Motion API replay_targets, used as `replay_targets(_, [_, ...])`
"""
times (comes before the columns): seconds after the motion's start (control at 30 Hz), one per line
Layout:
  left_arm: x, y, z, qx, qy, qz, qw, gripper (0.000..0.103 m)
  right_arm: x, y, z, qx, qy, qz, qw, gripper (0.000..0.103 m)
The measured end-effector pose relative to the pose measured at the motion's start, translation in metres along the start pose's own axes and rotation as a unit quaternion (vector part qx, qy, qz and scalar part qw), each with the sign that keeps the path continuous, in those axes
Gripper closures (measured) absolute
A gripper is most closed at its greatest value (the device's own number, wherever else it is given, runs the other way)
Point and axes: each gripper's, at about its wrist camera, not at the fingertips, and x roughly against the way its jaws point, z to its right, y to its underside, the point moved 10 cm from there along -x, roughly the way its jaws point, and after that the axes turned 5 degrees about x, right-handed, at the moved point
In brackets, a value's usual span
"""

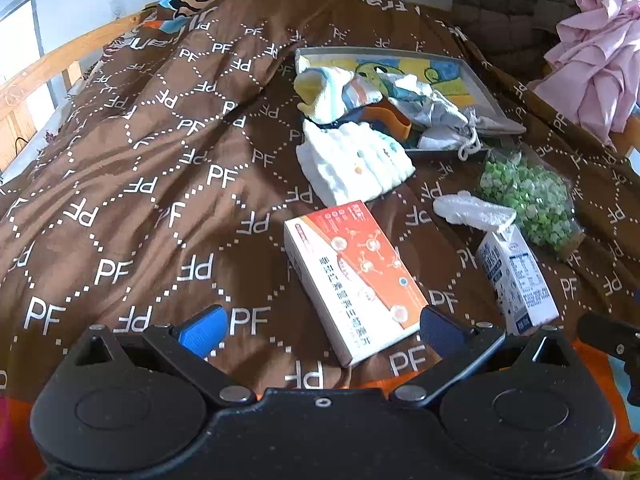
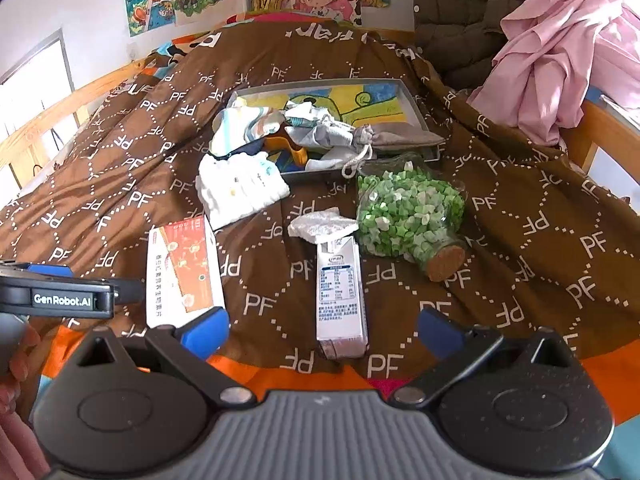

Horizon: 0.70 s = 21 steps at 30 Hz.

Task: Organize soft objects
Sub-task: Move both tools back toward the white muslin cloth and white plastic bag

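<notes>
Both tongs hang over the near edge of the bed, and each stands wide with nothing between its blue pads: the left tongs (image 1: 320,330) above the orange-and-white medicine box (image 1: 356,280), the right tongs (image 2: 322,330) above the small milk carton (image 2: 341,300).

The soft things lie farther up the brown quilt (image 1: 140,184). A white folded knit garment (image 1: 354,166) rests on the quilt, touching the near corner of the grey tray (image 1: 486,92) — not inside it. In the tray itself lies a heap of small striped clothes (image 2: 248,126) and a grey drawstring pouch (image 2: 384,136), whose white cord spills over the tray's edge. A crumpled white plastic glove or bag (image 2: 322,222) — too blurred to say which — sits just beside the top of the carton.

The knit garment looks light, limp and likely to unfold if lifted by one layer; pinching through the whole thickness at a folded edge should keep it together. The crumpled white piece would weigh almost nothing and may be slippery, so a bite on its bunched middle seems safest. The glass bottle of green beads (image 2: 408,214), lying on its side with a cork stopper, is hard and breakable, and stands near that piece.
</notes>
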Motion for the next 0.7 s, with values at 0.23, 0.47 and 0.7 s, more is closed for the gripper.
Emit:
replay_targets(0.23, [-0.005,-0.011,-0.008,0.011,-0.020,0.021,0.9995,0.001,-0.009,-0.015,-0.004,-0.031,-0.033,0.020,0.999,0.000])
replay_targets(0.47, [-0.010,-0.021,-0.012,0.020,-0.019,0.032,0.9991,0.001,-0.021,-0.031,0.001,-0.029,-0.019,0.044,0.998,0.000])
replay_targets(0.7, [-0.020,-0.035,-0.011,0.002,-0.020,0.049,0.9986,0.001,-0.045,-0.044,0.005,-0.005,-0.008,0.058,0.998,0.000])
